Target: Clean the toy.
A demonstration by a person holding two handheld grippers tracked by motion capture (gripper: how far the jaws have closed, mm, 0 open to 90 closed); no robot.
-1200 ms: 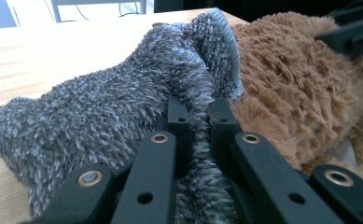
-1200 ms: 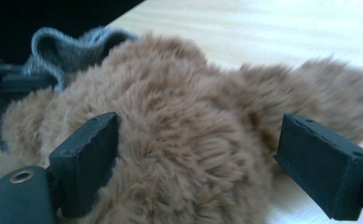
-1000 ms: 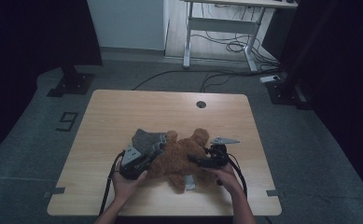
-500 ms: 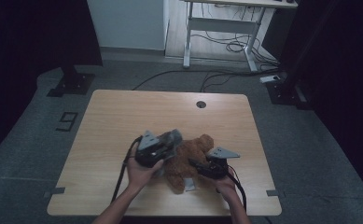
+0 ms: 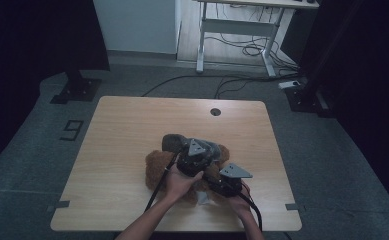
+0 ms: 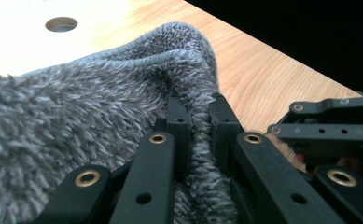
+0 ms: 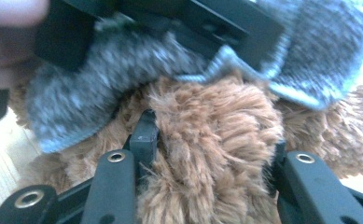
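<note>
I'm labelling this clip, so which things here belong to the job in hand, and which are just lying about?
In the job:
- brown plush toy, clamped by the right tool
- grey fuzzy cloth, pinched by the left tool over the toy
- wooden table under them

Lying about:
- desk frame behind
- floor cables
- black stand base

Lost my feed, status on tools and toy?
Left tool shut on grey cloth. Right tool clamps brown plush toy. Nothing in the way.
</note>
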